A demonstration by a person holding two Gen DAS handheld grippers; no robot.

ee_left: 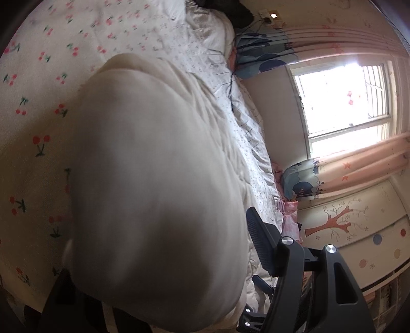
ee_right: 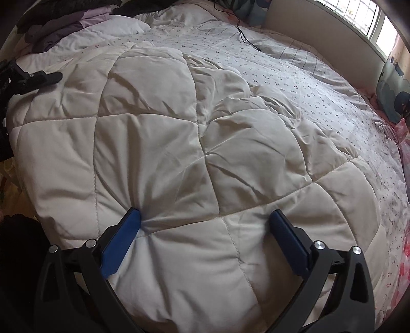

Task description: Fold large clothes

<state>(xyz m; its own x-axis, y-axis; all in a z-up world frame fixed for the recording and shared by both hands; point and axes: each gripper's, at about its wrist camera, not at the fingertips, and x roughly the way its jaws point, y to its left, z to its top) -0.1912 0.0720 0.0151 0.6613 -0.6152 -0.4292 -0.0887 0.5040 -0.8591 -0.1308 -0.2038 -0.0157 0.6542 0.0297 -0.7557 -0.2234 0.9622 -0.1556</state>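
Observation:
A large cream quilted comforter (ee_right: 179, 143) lies folded on the bed. My right gripper (ee_right: 205, 220) is open, its blue-padded fingers (ee_right: 120, 243) pressed down astride a bulge at the comforter's near edge. In the left wrist view a fold of the same comforter (ee_left: 153, 179) bulges close to the lens and hides my left gripper's left finger. Only the right blue-padded finger (ee_left: 258, 238) shows, beside the fabric. I cannot tell whether the left gripper is gripping. The left gripper also shows in the right wrist view (ee_right: 38, 76), resting at the comforter's far left edge.
A cherry-print sheet (ee_left: 38, 115) and a small-print sheet (ee_right: 307, 76) cover the bed. A black cable (ee_right: 243, 35) lies on the far part. Dark and purple clothes (ee_right: 64, 23) are piled at the head. A window (ee_left: 346, 100), curtains and a wall border the far side.

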